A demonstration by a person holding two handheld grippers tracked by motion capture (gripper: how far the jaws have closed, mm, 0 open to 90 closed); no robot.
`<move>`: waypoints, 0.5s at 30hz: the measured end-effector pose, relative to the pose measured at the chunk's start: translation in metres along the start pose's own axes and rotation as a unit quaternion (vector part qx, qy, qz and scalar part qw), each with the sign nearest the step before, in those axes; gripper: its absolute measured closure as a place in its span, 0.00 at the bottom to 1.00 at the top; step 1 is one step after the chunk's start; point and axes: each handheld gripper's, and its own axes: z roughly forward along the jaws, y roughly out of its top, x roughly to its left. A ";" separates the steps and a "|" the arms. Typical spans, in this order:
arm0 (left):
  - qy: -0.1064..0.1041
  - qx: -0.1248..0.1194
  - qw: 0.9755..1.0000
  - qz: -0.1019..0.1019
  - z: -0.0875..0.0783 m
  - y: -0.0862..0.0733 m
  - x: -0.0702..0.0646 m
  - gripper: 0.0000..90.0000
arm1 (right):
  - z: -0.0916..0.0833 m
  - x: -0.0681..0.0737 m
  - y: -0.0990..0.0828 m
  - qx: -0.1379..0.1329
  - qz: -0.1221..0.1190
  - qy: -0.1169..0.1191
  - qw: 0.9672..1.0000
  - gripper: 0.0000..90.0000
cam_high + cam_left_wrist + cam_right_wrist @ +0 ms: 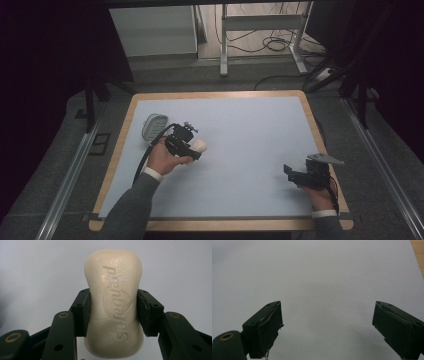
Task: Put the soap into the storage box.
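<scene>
A cream bar of soap [113,302] with embossed lettering is clamped at its narrow waist between the two black jaws of my left gripper [113,312]. In the high view the left gripper [192,146] holds the soap [200,145] over the left part of the pale blue mat [240,130]. A clear oval soap dish [154,126] lies just behind and to the left of that hand. My right gripper [290,172] rests near the mat's front right. Its jaws stand wide apart with bare mat between them [327,322].
The mat covers a wooden table with a light rim [320,145]. Metal rails [70,170] run along both sides of the table. Beyond the far edge stand a white desk frame [260,30] and loose cables on the floor.
</scene>
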 end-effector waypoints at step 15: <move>0.009 -0.002 1.000 -0.012 -0.010 0.000 0.017 0.55 | -0.001 0.000 0.001 -0.003 0.001 0.002 1.000 0.10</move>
